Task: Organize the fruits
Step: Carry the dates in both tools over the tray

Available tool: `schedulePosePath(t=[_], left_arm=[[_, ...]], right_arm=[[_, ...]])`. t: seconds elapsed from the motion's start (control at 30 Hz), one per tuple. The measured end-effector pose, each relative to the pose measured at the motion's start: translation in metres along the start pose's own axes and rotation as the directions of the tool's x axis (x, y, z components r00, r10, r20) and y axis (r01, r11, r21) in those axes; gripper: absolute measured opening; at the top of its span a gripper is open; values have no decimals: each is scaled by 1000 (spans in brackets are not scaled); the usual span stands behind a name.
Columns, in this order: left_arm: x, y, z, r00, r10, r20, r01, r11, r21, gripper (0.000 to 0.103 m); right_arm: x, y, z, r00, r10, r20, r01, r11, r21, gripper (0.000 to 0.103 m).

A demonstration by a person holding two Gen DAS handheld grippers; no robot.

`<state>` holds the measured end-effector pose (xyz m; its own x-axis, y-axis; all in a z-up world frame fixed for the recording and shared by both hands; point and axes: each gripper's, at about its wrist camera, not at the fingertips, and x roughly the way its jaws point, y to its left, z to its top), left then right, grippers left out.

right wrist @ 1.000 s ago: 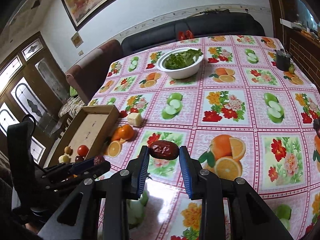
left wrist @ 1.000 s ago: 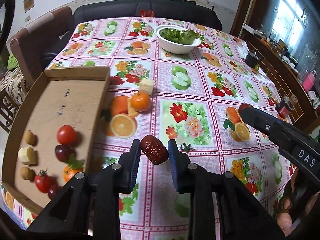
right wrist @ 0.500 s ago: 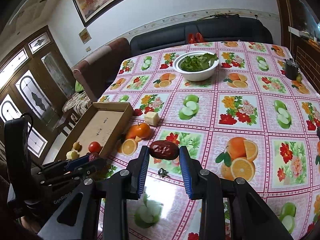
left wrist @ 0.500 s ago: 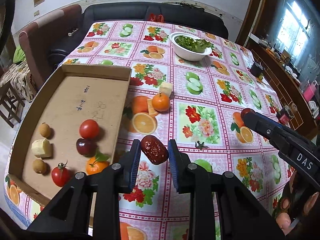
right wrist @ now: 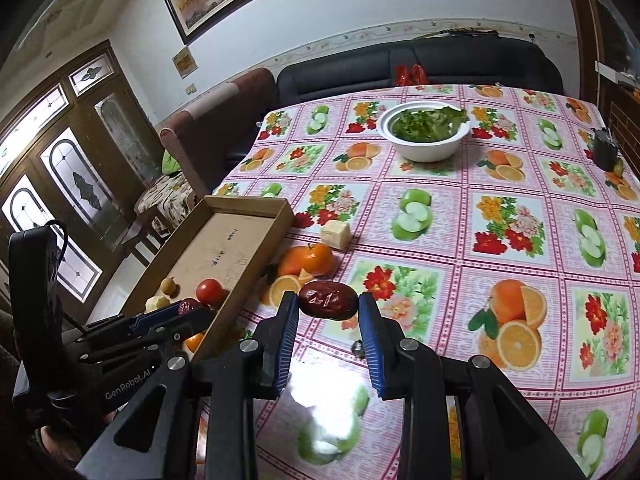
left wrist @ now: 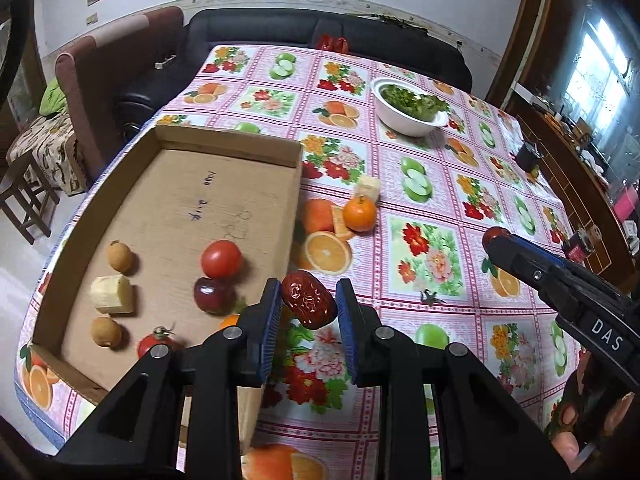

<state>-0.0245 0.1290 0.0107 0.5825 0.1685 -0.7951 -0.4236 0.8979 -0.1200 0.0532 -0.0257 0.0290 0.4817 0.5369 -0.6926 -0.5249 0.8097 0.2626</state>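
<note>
Here, L hand-held gripper (left wrist: 308, 308) is pinching a date (left wrist: 308, 305) tight, above the box (left wrist: 224, 148) wall, prob. for dropping inside w/ sorted fruit. R hand-held gripper (right wrist: 328, 312) is likewise clamping a 2nd date (right wrist: 328, 300) over the table (right wrist: 460, 256), near the orange (right wrist: 310, 258).

Matt cardboard tray (left wrist: 224, 208); glossy, perhaps plastic tablecloth (right wrist: 460, 240).

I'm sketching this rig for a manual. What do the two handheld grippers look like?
Both are black, angular frames with silver screws and ribbed blue finger pads. The left gripper reads "GenRobot.AI" in white and has a black cable loop; the right gripper reads "DAS" in white.
</note>
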Motion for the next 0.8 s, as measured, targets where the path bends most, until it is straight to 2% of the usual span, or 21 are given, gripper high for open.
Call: schedulePosePath(t=[0.8], left_arm=[[6, 47, 4, 998, 56, -5, -56, 996, -68, 25]], right_arm=[[33, 50, 7, 997, 72, -42, -75, 995, -70, 31]])
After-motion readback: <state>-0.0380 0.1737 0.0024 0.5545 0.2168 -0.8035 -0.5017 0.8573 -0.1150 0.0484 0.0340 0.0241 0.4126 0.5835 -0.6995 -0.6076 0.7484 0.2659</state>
